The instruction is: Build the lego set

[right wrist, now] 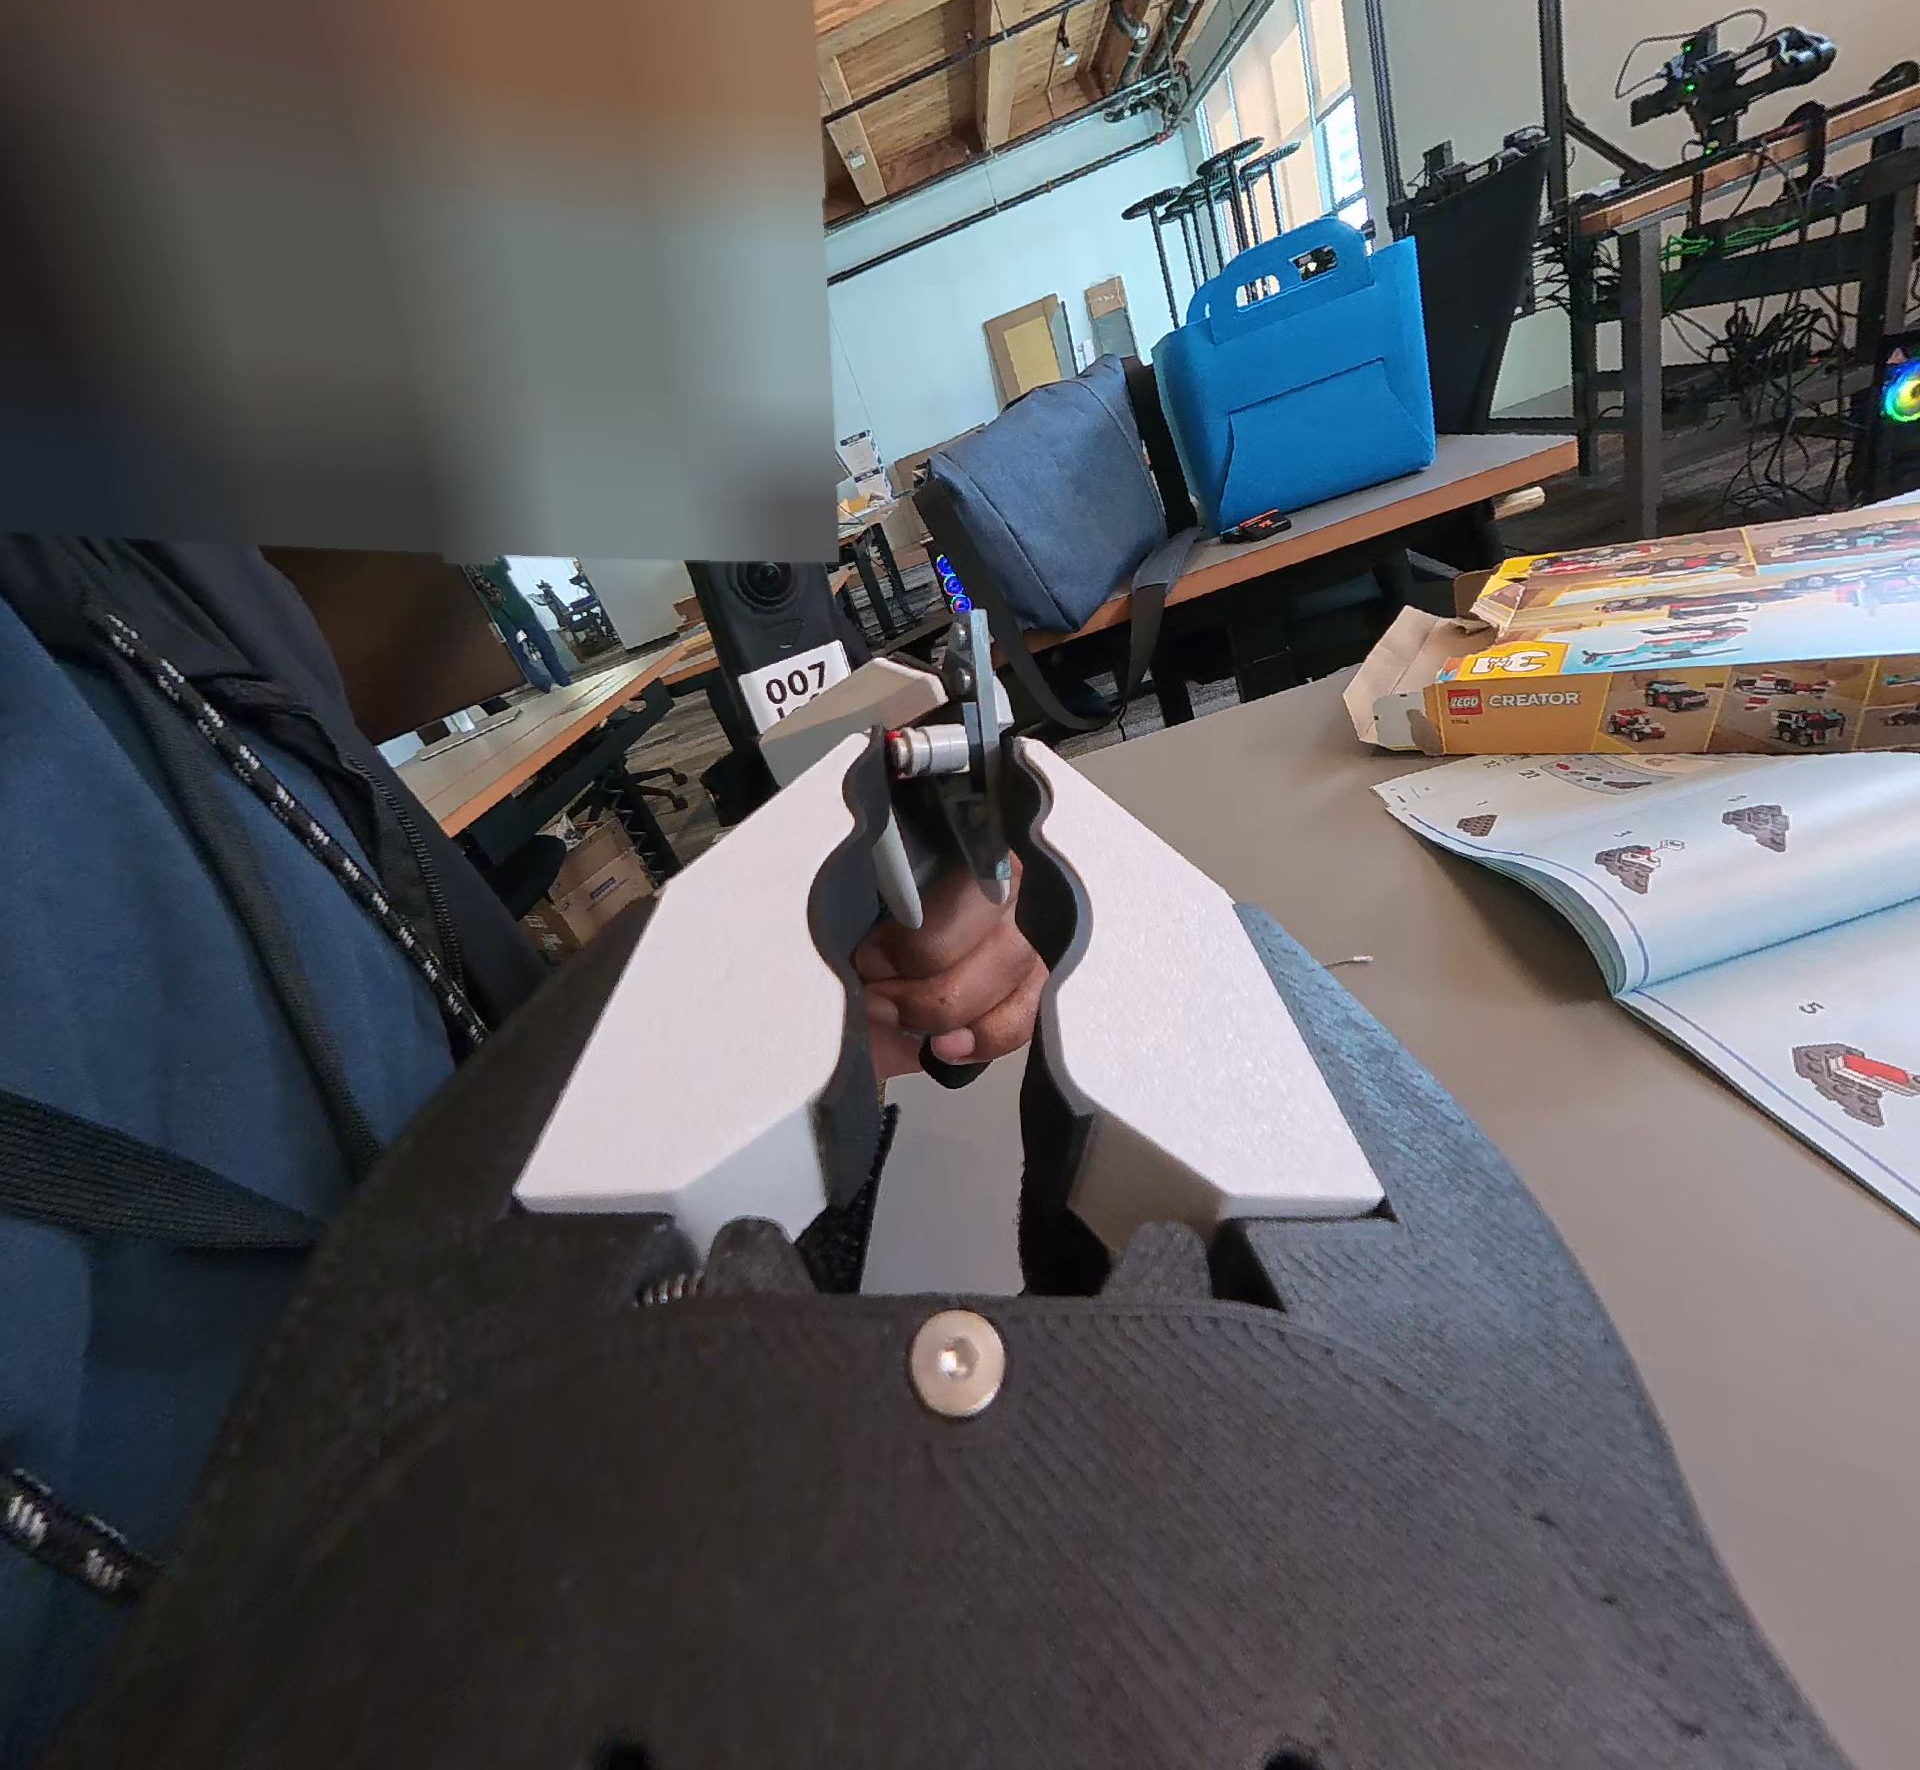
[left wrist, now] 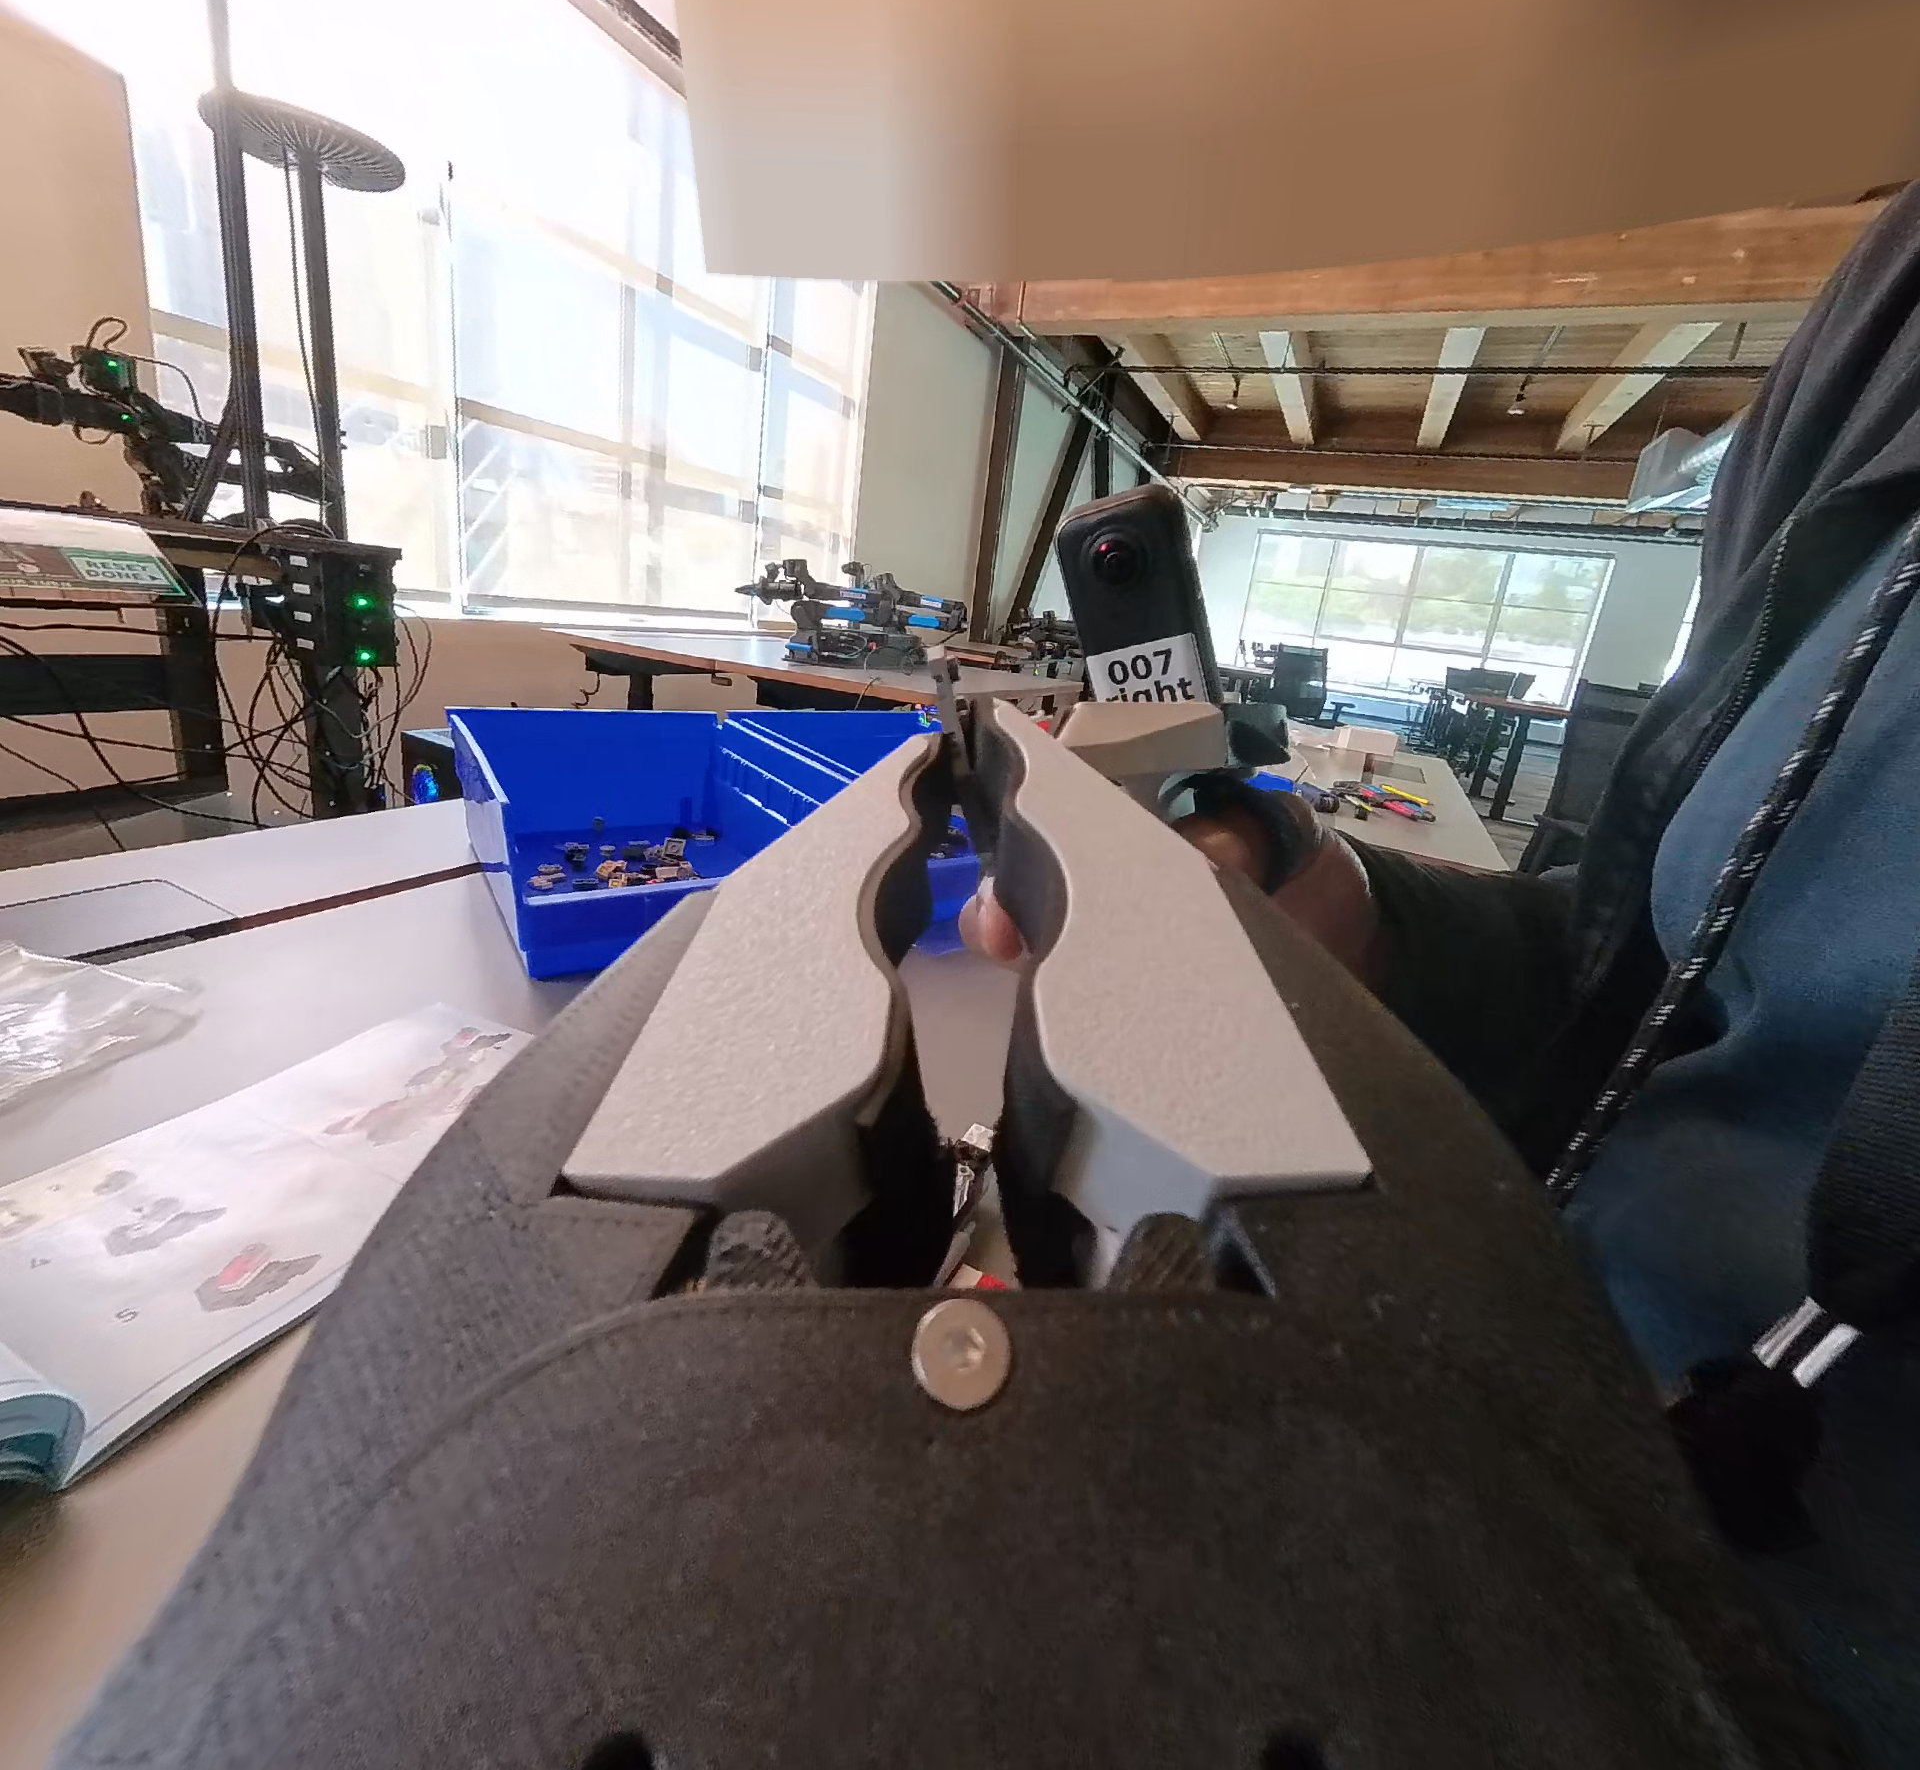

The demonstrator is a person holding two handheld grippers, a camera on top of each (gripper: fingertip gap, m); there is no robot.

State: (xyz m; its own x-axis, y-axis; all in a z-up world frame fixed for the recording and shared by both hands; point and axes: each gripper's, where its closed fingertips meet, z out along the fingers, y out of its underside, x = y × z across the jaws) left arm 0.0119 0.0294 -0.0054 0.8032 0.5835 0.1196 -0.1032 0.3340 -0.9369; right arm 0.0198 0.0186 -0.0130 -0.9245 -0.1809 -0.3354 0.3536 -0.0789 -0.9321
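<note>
My left gripper (left wrist: 961,744) is shut on a thin dark grey lego piece (left wrist: 948,697) that sticks up from its tips. My right gripper (right wrist: 951,770) faces it, raised above the grey table (right wrist: 1299,889). It is shut on the same small assembly: a dark grey flat part (right wrist: 977,681) with a light grey cylinder (right wrist: 935,747) with a red end on its left side. The two grippers meet tip to tip. Each view shows the other gripper's black camera (left wrist: 1127,598) (right wrist: 769,614) just behind the piece. A hand (right wrist: 951,993) shows between the right fingers.
A blue bin (left wrist: 488,785) with several small loose lego pieces (left wrist: 623,863) stands on the table. An open instruction booklet (left wrist: 208,1232) (right wrist: 1714,889) lies beside it, with the set's opened box (right wrist: 1683,660) and a clear plastic bag (left wrist: 62,1014). The person's dark blue jacket (left wrist: 1766,889) is close. Less than 4 cm separates the two grippers' tips.
</note>
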